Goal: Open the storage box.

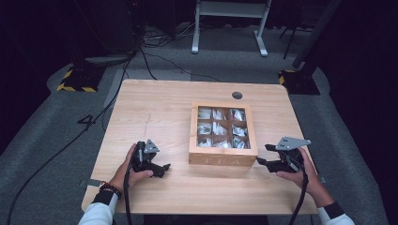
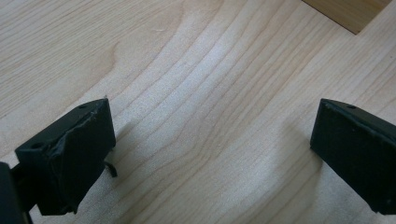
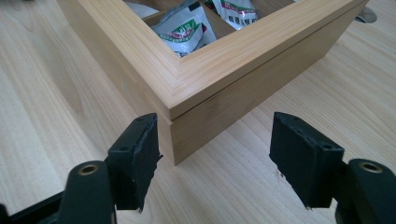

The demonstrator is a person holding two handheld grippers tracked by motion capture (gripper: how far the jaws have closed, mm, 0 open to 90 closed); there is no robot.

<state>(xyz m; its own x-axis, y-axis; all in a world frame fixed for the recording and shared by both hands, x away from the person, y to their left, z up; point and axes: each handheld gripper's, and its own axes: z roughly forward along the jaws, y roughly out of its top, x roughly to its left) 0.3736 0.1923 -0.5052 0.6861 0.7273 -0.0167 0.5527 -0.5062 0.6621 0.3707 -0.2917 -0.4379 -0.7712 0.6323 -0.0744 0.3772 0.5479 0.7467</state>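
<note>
A wooden tea box [image 1: 223,159] stands right of the table's middle, its framed lid down. Packets of tea [image 1: 218,128] show in its several compartments. My left gripper [image 1: 163,168] rests low on the table to the box's left, held by a hand, jaws pointing toward the box. In the left gripper view it [image 2: 210,133] stands open over bare wood, with a box corner [image 2: 348,11] far ahead. My right gripper [image 1: 263,155] sits at the box's right front corner. In the right gripper view it [image 3: 215,140] is open, with that box corner [image 3: 187,79] just ahead between the jaws and tea packets [image 3: 182,30] inside.
The wooden table [image 1: 155,112] has a cable hole [image 1: 237,95] behind the box. Its front edge runs just under both forearms. On the floor beyond are black cables [image 1: 150,56], a white desk frame [image 1: 230,28] and yellow-and-black striped bases [image 1: 75,86].
</note>
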